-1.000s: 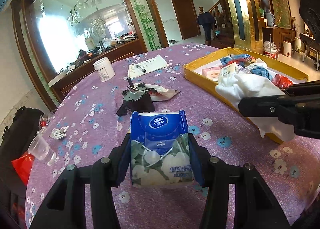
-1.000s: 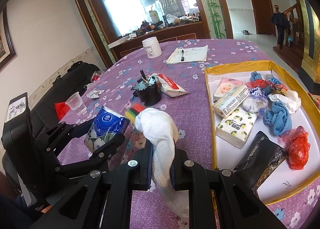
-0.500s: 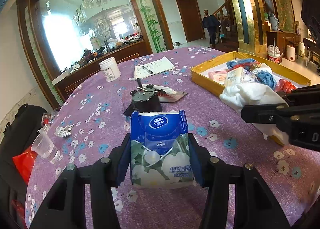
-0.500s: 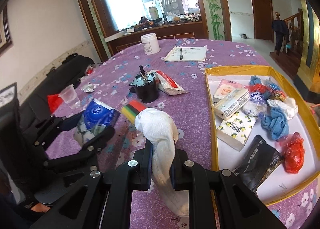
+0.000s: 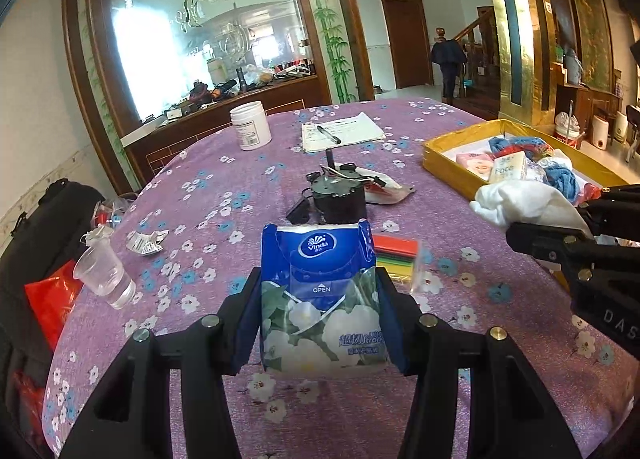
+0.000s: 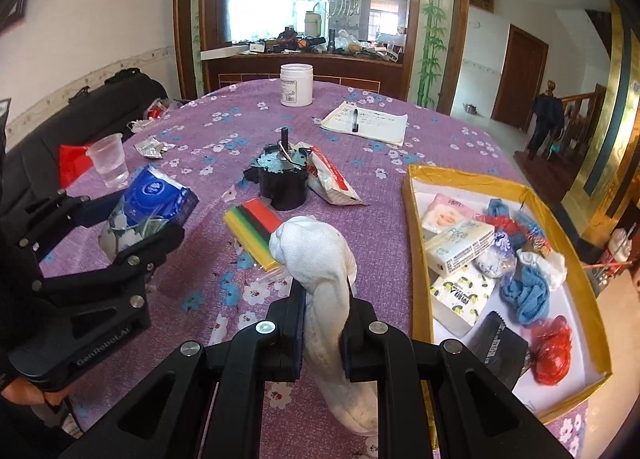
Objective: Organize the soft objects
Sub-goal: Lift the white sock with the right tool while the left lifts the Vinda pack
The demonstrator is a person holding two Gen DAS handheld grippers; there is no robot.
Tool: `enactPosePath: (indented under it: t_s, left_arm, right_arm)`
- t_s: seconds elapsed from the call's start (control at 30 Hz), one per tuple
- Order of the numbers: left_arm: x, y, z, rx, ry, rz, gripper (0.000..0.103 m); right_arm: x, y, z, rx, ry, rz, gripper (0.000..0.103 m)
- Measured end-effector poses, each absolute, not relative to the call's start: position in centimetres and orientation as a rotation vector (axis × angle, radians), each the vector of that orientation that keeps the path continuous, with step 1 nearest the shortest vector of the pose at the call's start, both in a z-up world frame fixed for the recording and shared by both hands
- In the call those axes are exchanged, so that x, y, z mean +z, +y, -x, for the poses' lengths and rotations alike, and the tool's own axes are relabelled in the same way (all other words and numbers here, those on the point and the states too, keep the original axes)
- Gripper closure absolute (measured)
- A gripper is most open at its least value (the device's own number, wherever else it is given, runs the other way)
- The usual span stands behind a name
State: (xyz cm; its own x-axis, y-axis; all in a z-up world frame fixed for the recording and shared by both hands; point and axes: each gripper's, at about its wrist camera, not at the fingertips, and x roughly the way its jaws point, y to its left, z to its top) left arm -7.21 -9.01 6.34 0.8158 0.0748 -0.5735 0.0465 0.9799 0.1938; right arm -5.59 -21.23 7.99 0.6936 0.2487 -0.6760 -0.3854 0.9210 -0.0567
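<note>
My left gripper (image 5: 318,291) is shut on a blue pack of tissues (image 5: 320,295), held upright above the purple flowered tablecloth; the same tissue pack (image 6: 150,205) shows at the left of the right wrist view. My right gripper (image 6: 322,301) is shut on a white sock (image 6: 326,279), whose toe hangs down below the jaws. In the left wrist view the sock (image 5: 520,205) juts out at the right. A yellow-rimmed tray (image 6: 416,219) at the right holds tissue packs, blue and white cloths and a red bag.
A black motor (image 6: 282,183) stands mid-table beside a white and red packet (image 6: 332,181). A striped coloured pack (image 6: 252,233) lies just ahead of the sock. Farther off are a white jar (image 6: 296,85), papers with a pen (image 6: 364,123), a plastic cup (image 6: 108,161). A person stands in the far doorway.
Both grippers have drifted sideways across the table with their loads, and the right one has rolled. The striped pack now shows behind the tissue pack in the left wrist view.
</note>
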Motion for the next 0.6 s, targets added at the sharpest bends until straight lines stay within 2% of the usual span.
enactPosePath:
  t_s: [0.6]
  left_arm:
    - [6.30, -8.85, 7.10, 0.018, 0.620, -0.202, 0.051]
  right_arm:
    - [7.58, -20.55, 6.05, 0.329, 0.706, 0.275, 0.088]
